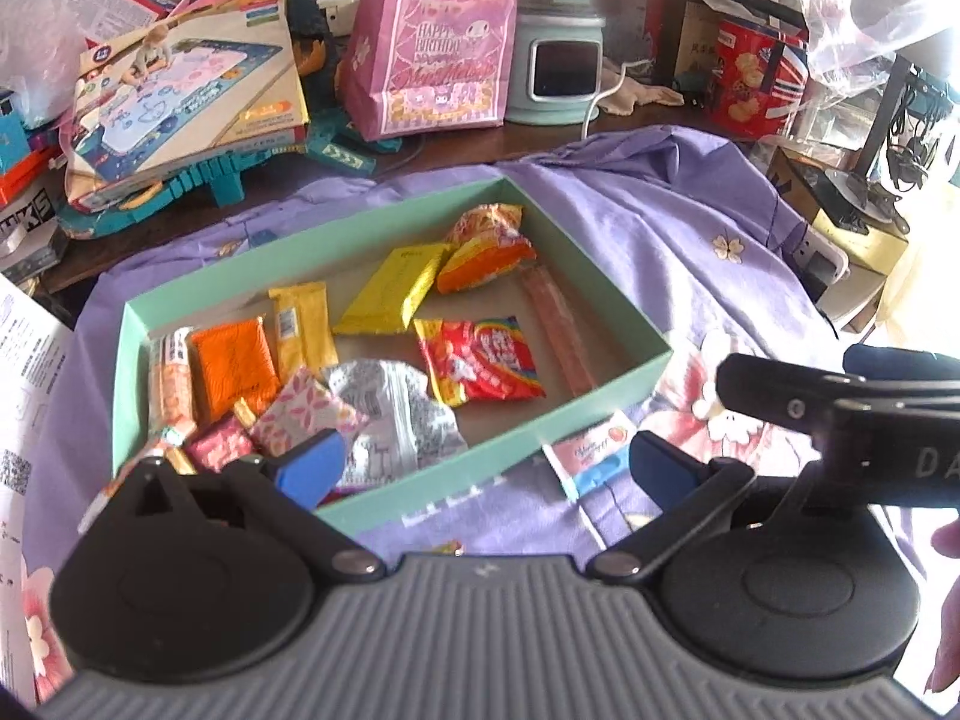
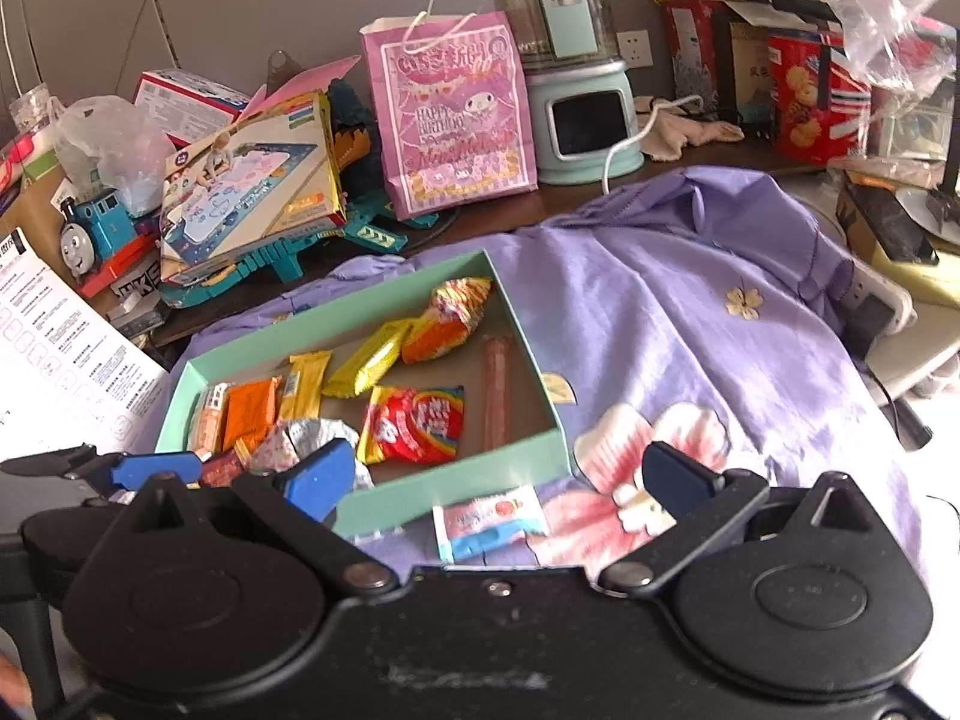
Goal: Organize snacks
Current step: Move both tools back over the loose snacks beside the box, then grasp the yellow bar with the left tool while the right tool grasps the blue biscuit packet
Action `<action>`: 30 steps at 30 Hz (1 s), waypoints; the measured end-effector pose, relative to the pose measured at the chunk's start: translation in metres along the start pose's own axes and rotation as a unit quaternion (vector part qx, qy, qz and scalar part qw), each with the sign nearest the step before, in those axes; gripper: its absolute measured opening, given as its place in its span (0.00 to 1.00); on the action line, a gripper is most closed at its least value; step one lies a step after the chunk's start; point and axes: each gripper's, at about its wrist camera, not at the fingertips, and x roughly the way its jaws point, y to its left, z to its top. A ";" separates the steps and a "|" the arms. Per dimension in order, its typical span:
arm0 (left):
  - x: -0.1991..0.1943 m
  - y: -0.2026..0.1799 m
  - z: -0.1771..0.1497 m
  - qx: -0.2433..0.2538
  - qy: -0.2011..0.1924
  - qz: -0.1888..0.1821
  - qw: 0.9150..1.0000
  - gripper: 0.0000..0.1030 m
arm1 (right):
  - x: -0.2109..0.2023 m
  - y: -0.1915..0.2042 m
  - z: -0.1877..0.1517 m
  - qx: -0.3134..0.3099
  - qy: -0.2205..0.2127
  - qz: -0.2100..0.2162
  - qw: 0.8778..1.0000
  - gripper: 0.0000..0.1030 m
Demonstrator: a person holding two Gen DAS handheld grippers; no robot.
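Purple cloth (image 2: pixel 690 312) is carrying a nearly filled green box (image 2: pixel 456 495), one pink packet (image 2: pixel 489 519) lying outside its near edge, both grippers' jaws gaping empty.

We've got 1 mint-green box (image 2: pixel 543 456) holding 2 yellow packets (image 1: pixel 390 291), 1 orange packet (image 1: pixel 234 360), 1 red rainbow packet (image 1: pixel 480 360) and 1 pink stick (image 1: pixel 555 330), plus 1 pink-and-blue sachet (image 2: pixel 489 519) outside on the purple cloth (image 2: pixel 720 330).
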 end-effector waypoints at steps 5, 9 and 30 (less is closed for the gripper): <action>0.006 -0.007 -0.018 0.010 0.019 -0.001 1.000 1.00 | -0.003 -0.019 -0.020 0.022 0.020 -0.009 1.000 1.00; 0.014 -0.020 -0.033 0.030 0.034 -0.002 0.999 1.00 | -0.002 -0.029 -0.037 0.023 0.037 -0.044 0.998 1.00; 0.054 -0.046 -0.067 0.095 0.083 0.002 0.992 1.00 | 0.034 -0.072 -0.092 0.132 0.126 -0.044 0.982 0.48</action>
